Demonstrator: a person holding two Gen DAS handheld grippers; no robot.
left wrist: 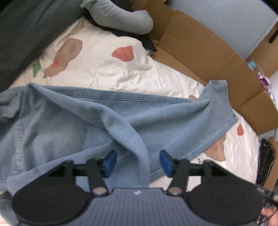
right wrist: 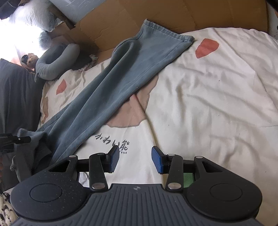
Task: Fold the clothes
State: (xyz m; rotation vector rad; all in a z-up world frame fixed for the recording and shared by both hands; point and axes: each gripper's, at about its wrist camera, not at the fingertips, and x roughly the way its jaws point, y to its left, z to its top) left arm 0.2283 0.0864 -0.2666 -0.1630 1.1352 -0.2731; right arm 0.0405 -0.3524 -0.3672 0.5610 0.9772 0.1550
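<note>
Left hand-held gripper [left wrist: 138,163] gapes over jeans [left wrist: 86,121]

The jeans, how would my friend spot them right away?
Find the big white bedsheet with pink patches. The jeans lie stretched across it, their hem reaching the cardboard. They are the only light blue denim; the curved pillow nearby is grey.

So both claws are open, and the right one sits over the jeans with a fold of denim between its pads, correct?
Not quite. The left claw has the fold of the jeans between its pads, as the left wrist view shows. The right claw hangs open over the bare bedsheet, with the jeans off to its left.
</note>
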